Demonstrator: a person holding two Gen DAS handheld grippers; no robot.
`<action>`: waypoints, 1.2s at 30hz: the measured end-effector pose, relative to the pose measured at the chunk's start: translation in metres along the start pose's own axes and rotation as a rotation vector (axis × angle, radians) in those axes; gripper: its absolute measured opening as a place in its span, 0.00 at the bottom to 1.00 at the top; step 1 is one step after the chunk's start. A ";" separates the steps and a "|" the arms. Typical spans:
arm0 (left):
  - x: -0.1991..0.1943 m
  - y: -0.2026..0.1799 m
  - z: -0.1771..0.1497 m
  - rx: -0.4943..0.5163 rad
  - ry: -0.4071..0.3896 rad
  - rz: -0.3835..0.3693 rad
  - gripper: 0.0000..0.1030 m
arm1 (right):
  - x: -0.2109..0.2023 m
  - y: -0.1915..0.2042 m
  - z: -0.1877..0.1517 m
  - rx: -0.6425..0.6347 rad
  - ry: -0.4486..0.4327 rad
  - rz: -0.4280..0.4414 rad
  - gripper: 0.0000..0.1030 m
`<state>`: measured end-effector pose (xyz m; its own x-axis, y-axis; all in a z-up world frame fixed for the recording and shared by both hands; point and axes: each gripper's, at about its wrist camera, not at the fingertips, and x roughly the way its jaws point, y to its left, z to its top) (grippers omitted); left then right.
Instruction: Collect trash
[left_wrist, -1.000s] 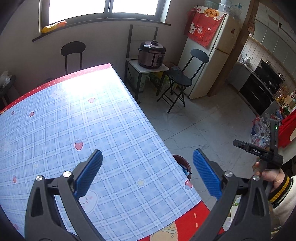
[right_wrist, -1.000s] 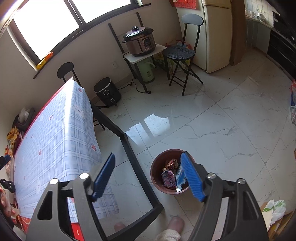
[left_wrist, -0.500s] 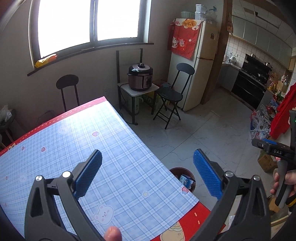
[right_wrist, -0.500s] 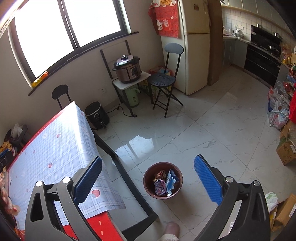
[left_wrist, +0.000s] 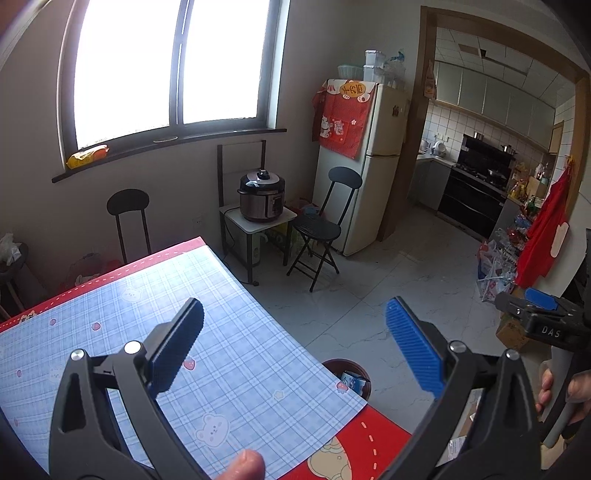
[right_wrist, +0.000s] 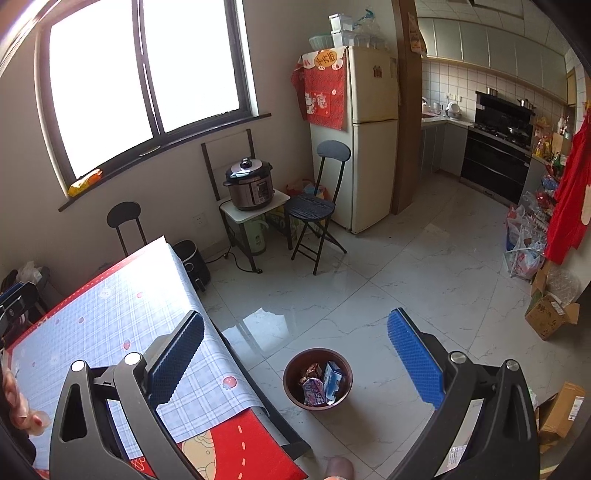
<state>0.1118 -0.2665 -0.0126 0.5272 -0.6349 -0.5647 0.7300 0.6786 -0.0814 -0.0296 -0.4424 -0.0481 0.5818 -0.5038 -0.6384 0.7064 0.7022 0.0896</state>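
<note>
Daylight poured in through the large window (left_wrist: 170, 70), which was blown out to plain white in both views. It left a pale glare along the far edge of the checked tablecloth (right_wrist: 147, 266) and a soft bright reflection on the glossy floor tiles (right_wrist: 266, 325). The room was evenly lit, with mild shadows under the folding chair (left_wrist: 321, 229). Fisheye bending curved the window frame and walls, and the picture corners fell to black. Focus was sharp, except for a blurred fingertip (left_wrist: 247, 463) at the lower edge.
</note>
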 end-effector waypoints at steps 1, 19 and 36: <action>-0.003 0.000 0.000 0.004 -0.003 -0.006 0.95 | -0.005 0.002 -0.002 -0.004 -0.006 -0.010 0.95; -0.022 -0.012 -0.016 0.046 -0.017 -0.043 0.95 | -0.058 0.022 -0.033 -0.002 -0.094 -0.106 0.95; -0.018 -0.016 -0.015 0.071 0.000 -0.076 0.95 | -0.065 0.018 -0.036 0.017 -0.102 -0.131 0.95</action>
<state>0.0837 -0.2603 -0.0131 0.4690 -0.6837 -0.5591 0.7969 0.6005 -0.0657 -0.0697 -0.3788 -0.0321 0.5212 -0.6397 -0.5649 0.7852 0.6187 0.0238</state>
